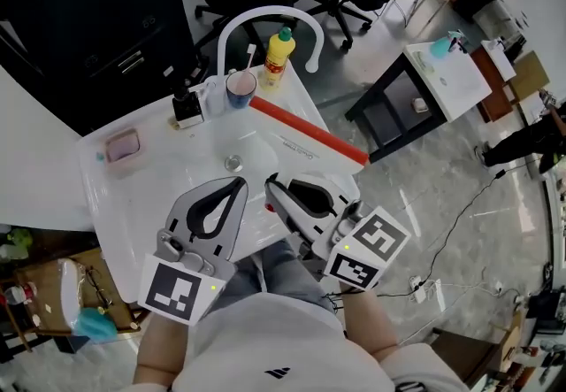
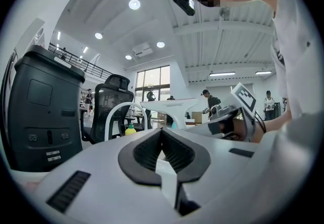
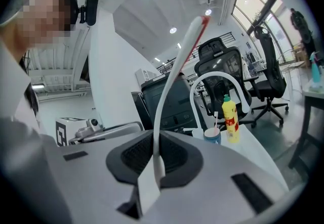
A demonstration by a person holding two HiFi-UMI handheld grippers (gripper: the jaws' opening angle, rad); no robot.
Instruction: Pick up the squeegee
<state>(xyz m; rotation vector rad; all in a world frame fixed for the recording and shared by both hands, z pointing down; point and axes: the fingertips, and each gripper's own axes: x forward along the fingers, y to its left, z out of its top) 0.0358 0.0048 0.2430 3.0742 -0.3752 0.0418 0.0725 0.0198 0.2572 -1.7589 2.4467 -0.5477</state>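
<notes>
White washbasin [image 1: 99, 171] in an open office holds a yellow bottle [image 1: 278, 54], a cup [image 1: 240, 88] with a toothbrush, and a pink soap dish [image 1: 123, 147] round its arched tap [image 1: 265, 17]. The right gripper [image 1: 272, 188] is clamped on the white handle of the squeegee [image 1: 309, 132], whose red-edged blade stretches across the basin's right rim. Just beside it, the left gripper [image 1: 239, 184] has its jaw tips pressed together with nothing between them.
</notes>
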